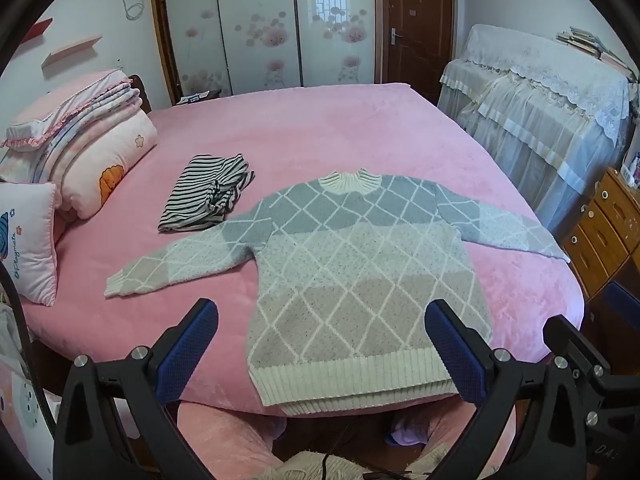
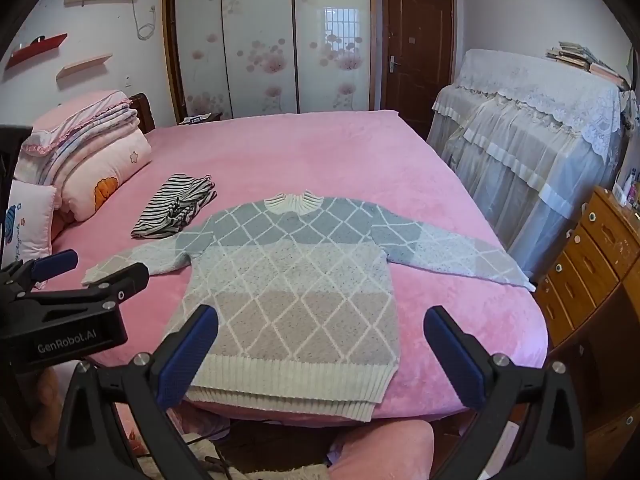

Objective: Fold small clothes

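Observation:
A knit sweater (image 1: pixel 352 264) (image 2: pixel 292 280) with a white diamond pattern in grey, pale and beige bands lies flat on the pink bed (image 1: pixel 320 132) (image 2: pixel 320 152), both sleeves spread out and its ribbed hem at the near edge. A folded black-and-white striped garment (image 1: pixel 204 198) (image 2: pixel 174 212) rests beyond the sweater's left sleeve. My left gripper (image 1: pixel 322 312) hovers open above the hem with nothing between its blue pads. My right gripper (image 2: pixel 322 318) is open too, just above the lower right part of the sweater. The left gripper's body (image 2: pixel 64 304) shows at the left of the right wrist view.
Folded quilts (image 1: pixel 92 152) and a small pillow (image 1: pixel 28 240) are stacked at the bed's left end. A lace-covered piece of furniture (image 1: pixel 540 112) and a wooden drawer chest (image 1: pixel 608 224) stand to the right. Wardrobe doors (image 1: pixel 260 24) and a brown door (image 1: pixel 416 28) lie behind.

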